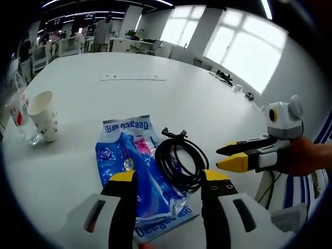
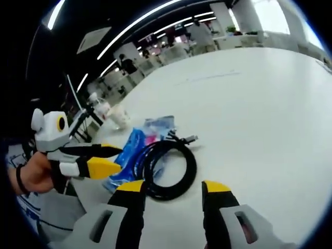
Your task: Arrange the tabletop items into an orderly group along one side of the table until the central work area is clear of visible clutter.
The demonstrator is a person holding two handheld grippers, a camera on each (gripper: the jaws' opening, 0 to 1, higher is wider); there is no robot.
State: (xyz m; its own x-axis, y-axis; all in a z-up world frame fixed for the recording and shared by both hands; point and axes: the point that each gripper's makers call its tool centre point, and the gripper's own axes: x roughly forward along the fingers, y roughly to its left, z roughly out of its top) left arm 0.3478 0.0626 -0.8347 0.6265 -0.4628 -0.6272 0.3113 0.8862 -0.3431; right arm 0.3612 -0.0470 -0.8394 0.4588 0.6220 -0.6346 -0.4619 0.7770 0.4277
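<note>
two grippers are over a big white table (image 1: pixel 129 78). in the left gripper view, the left gripper (image 1: pixel 168 179) hangs just above a blue plastic bag (image 1: pixel 136 171) that lies flat on the table, and its yellow-tipped jaws are wide apart with nothing between them. a coiled black cable (image 1: pixel 181 158) lies next to the bag, with one side of the coil on top of the bag's edge. the right gripper (image 1: pixel 224 157) comes in from the right side, held by a hand (image 1: pixel 306 155), and its jaws are a little apart and hold nothing. far off to the left a paper cup (image 1: pixel 44 116) stands up next to a clear plastic cup (image 1: pixel 21 114), well apart from the bag. in the right gripper view, the right gripper (image 2: pixel 171 189) has its jaws wide apart right by the black cable (image 2: pixel 168 168), not pinching it. the blue bag (image 2: pixel 132 155) lies under and behind the coil. the left gripper (image 2: pixel 116 158) comes in from the left over the bag. the cups (image 2: pixel 116 116) stand farther back.
</note>
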